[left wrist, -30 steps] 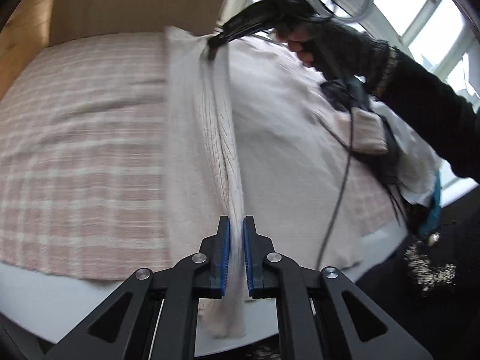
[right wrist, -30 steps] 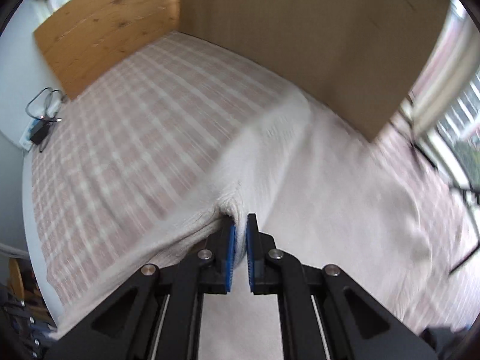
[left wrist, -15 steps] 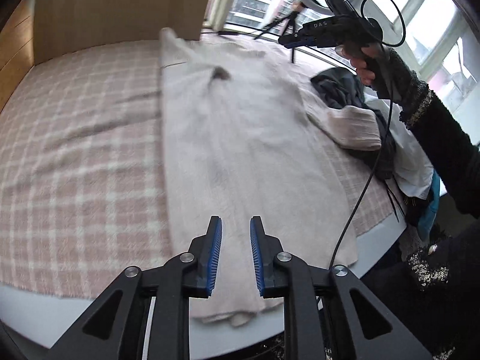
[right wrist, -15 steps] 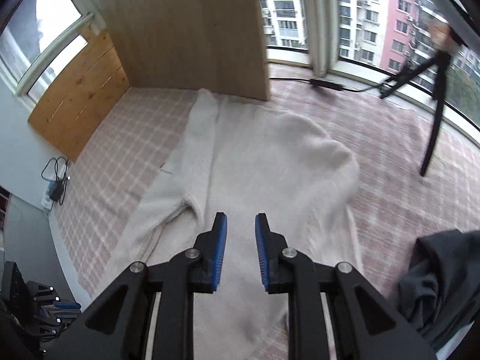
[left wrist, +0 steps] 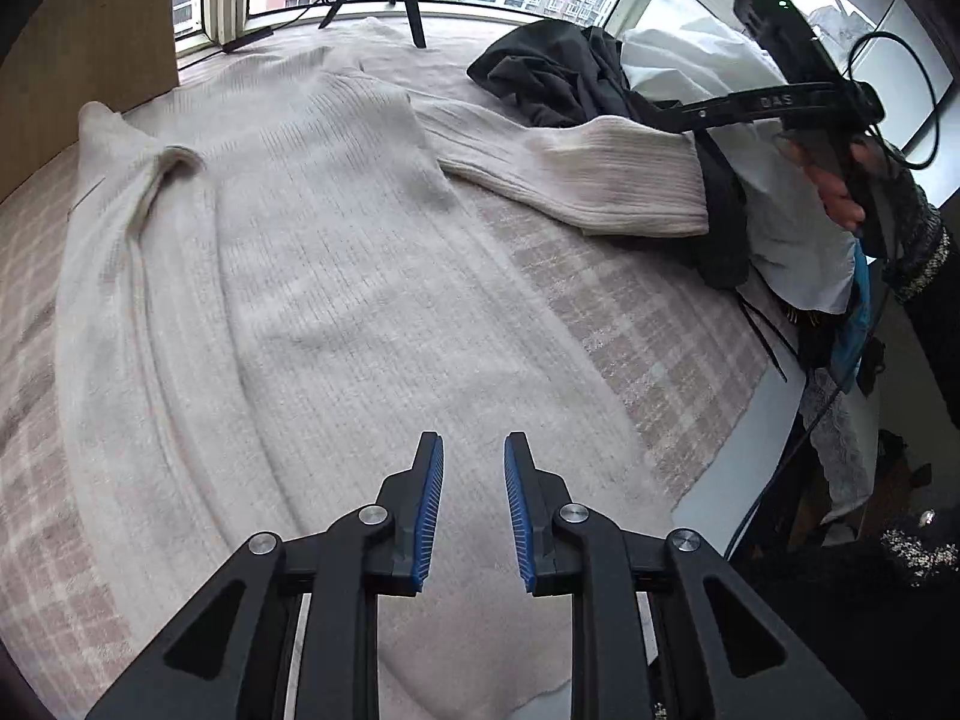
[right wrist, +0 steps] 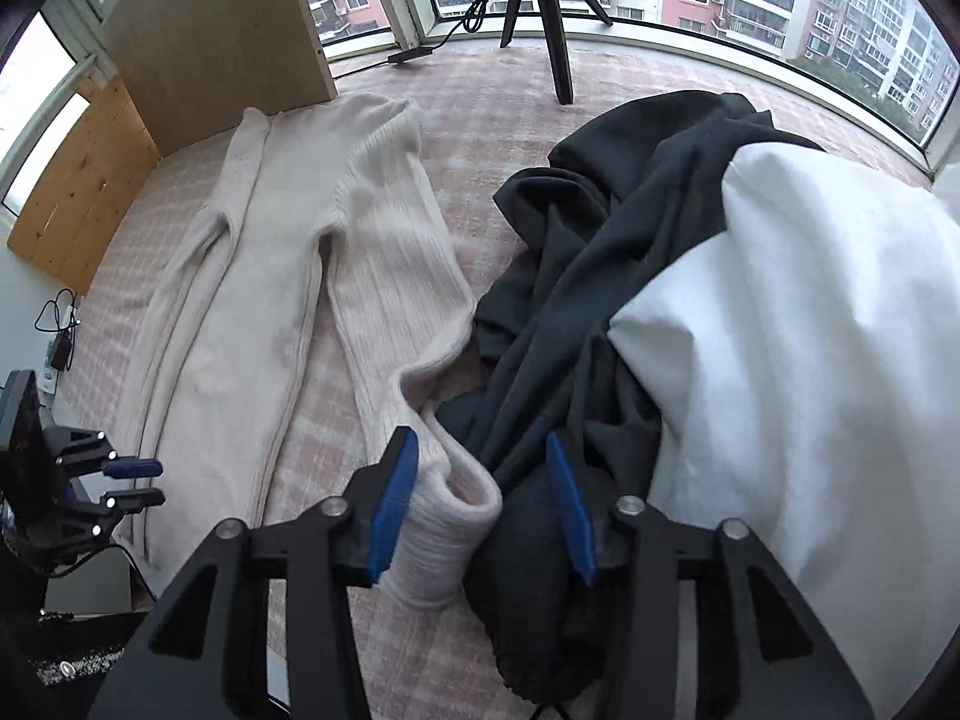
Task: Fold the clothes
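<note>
A cream knit sweater [left wrist: 312, 276] lies flat on the plaid bed cover [left wrist: 648, 336], folded lengthwise, with one sleeve [left wrist: 576, 174] stretched out to the right. My left gripper [left wrist: 474, 498] is open and empty above the sweater's lower hem. My right gripper [right wrist: 480, 492] is open, with the sleeve's cuff [right wrist: 444, 516] between its jaws, resting on dark cloth. The sweater body [right wrist: 240, 276] shows at the left of the right wrist view. The right gripper also shows in the left wrist view [left wrist: 684, 114], above the sleeve.
A heap of dark grey clothes [right wrist: 600, 252] and a white garment [right wrist: 798, 330] lies right of the sleeve. A tripod [right wrist: 540, 6] stands by the window. A wooden headboard panel [right wrist: 204, 30] is at the back left. The bed edge [left wrist: 738, 450] runs near right.
Both grippers let go of the sweater's folded edge and opened. The sweater dropped flat on the bed. The right gripper moved right, over the sleeve's cuff.
</note>
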Motion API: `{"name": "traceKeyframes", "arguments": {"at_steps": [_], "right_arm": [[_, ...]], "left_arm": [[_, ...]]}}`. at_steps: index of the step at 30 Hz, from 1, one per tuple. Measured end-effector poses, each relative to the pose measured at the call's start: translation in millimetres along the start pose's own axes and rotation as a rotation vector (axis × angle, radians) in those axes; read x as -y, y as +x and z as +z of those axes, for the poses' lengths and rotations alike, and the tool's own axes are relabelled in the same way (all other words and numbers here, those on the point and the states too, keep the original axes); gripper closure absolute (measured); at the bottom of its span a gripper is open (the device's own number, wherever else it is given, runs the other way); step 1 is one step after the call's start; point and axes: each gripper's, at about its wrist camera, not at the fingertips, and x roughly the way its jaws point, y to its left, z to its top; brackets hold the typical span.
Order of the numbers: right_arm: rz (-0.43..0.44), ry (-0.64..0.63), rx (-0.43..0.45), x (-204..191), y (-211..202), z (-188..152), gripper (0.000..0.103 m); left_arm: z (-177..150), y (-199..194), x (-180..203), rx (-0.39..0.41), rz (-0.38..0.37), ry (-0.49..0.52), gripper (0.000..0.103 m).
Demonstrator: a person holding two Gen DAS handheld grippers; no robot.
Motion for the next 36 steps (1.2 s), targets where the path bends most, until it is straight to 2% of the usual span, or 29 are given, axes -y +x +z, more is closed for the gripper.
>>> {"name": "traceKeyframes", "arguments": {"at_steps": [3, 8, 9, 10, 12, 14, 15, 16, 19, 22, 25, 27, 30, 33, 35, 36], "right_arm": [[0.012, -0.004, 0.004, -3, -2, -3, 0.051], [0.159, 0.033, 0.009, -17, -2, -4, 0.051], [0.162, 0.026, 0.006, -21, 1, -6, 0.049], [0.132, 0.014, -0.009, -26, 7, -6, 0.047], [-0.002, -0.045, -0.064, -37, 26, -8, 0.048], [-0.127, -0.132, -0.125, -50, 45, -10, 0.082], [-0.145, -0.150, -0.150, -51, 46, -8, 0.093], [-0.144, -0.148, -0.146, -52, 41, -4, 0.093], [-0.176, -0.170, -0.004, -43, -22, 14, 0.094], [-0.182, -0.095, 0.117, -17, -85, 32, 0.094], [-0.098, -0.070, 0.130, -4, -105, 42, 0.094], [-0.022, -0.095, 0.109, -8, -98, 48, 0.094], [0.089, -0.111, 0.084, -25, -79, 59, 0.094], [0.246, -0.163, 0.059, -66, -57, 72, 0.094], [0.351, -0.242, 0.026, -113, -39, 76, 0.093], [0.425, -0.288, -0.010, -142, -29, 75, 0.090]], "left_arm": [[3, 5, 0, -0.005, -0.005, -0.009, 0.083], [2, 12, -10, -0.009, -0.015, -0.031, 0.081], [1, 16, -13, -0.014, -0.014, -0.036, 0.081], [0, 19, -15, -0.019, -0.016, -0.042, 0.081], [-2, 23, -18, -0.008, -0.031, -0.053, 0.081], [-3, 23, -19, 0.003, -0.041, -0.057, 0.080], [-2, 23, -19, 0.004, -0.040, -0.057, 0.080], [-2, 23, -18, 0.005, -0.039, -0.056, 0.080], [-1, 23, -16, 0.006, -0.021, -0.053, 0.080], [1, 20, -12, 0.022, 0.000, -0.066, 0.080], [5, 17, -8, 0.053, 0.028, -0.085, 0.078], [8, 15, -9, 0.077, 0.065, -0.133, 0.078], [5, 2, -15, 0.131, 0.082, -0.241, 0.078], [-7, -24, -18, 0.188, 0.121, -0.332, 0.078], [-21, -44, -18, 0.224, 0.152, -0.379, 0.077], [-29, -54, -18, 0.237, 0.175, -0.403, 0.077]]}}
